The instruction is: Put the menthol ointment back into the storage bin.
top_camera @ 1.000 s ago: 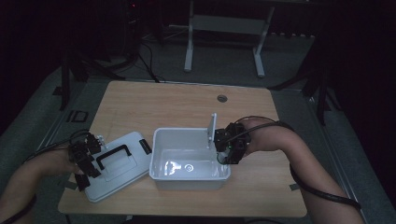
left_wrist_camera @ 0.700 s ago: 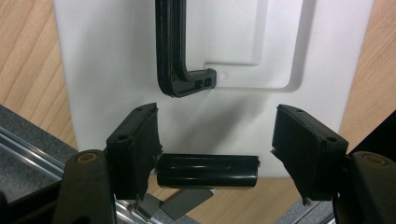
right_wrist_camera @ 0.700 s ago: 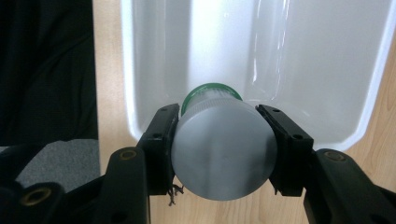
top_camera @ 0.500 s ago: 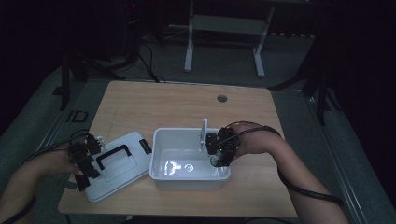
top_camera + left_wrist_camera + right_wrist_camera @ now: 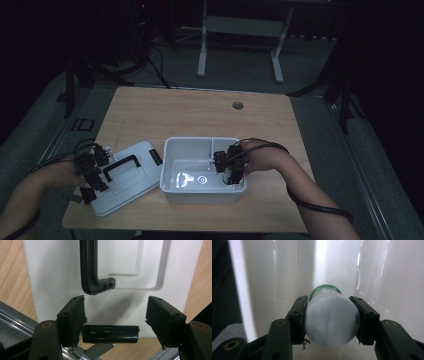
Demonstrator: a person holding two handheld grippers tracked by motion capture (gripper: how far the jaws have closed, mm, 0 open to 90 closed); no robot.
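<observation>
Inside the white bin [image 5: 176, 165], in its right-hand compartment beside the thin divider wall [image 5: 210, 151], the right gripper [image 5: 231, 172] is seen, with little free room left between the divider and the bin's right wall. A white bottle [image 5: 331, 322] is pinched between its two black jaws, which are pressed against the bottle's sides. The bottle is a smooth, matte plastic cylinder with a rounded base turned toward the camera in the right gripper view and a green cap [image 5: 325, 289] at the far end; its long axis is laid along the jaws, cap pointed at the glossy inner wall of the bin. Whether the cap touches that wall cannot be told.

To the left of the bin, just beside its rim, a flat white lid [image 5: 131, 180] with a black handle [image 5: 120, 165] is laid on the wooden table [image 5: 190, 115]. The left gripper [image 5: 89, 171] is held over the lid's left edge, its jaws spread, with a black latch [image 5: 110, 334] lying between them but not squeezed. Beyond the bin, the table's far half is open.
</observation>
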